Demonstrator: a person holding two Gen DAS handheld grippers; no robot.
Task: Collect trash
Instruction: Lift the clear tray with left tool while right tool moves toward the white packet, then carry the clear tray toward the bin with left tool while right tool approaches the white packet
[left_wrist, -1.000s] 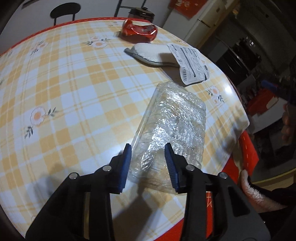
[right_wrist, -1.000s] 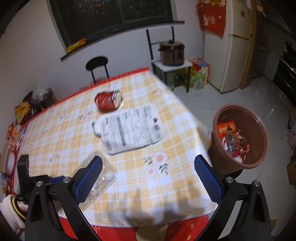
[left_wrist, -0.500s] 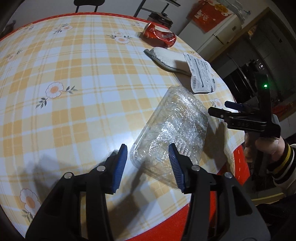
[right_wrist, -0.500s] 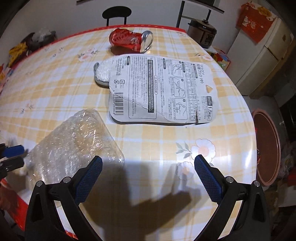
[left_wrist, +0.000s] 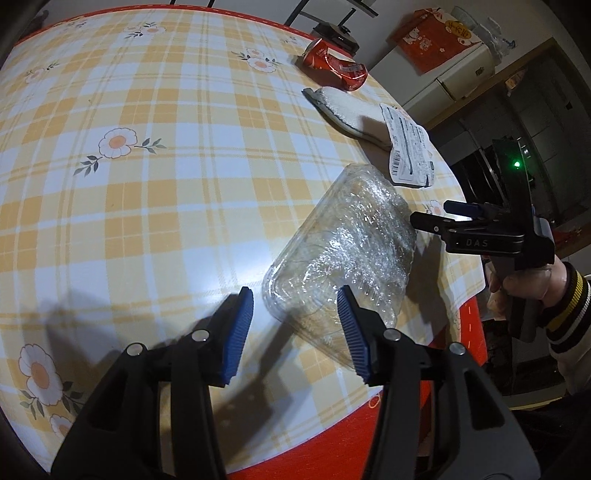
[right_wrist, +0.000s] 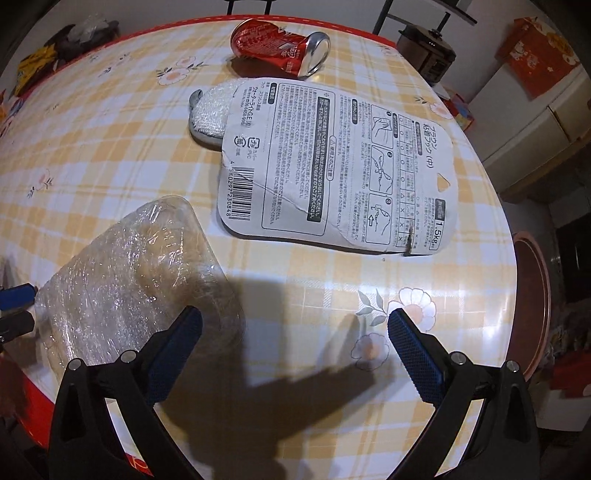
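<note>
Left wrist view: left gripper (left_wrist: 295, 325) open, clear plastic tray (left_wrist: 341, 254) mid-frame, near corner behind one finger. Right gripper (right_wrist: 295, 334) open wide. Checked tablecloth (left_wrist: 166, 184); bin (right_wrist: 532, 302) cut off, right edge.

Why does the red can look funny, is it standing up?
No, the red can is tipped over, lying on its side on the table. Its silver end faces sideways, and its body looks dented and squashed.
</note>
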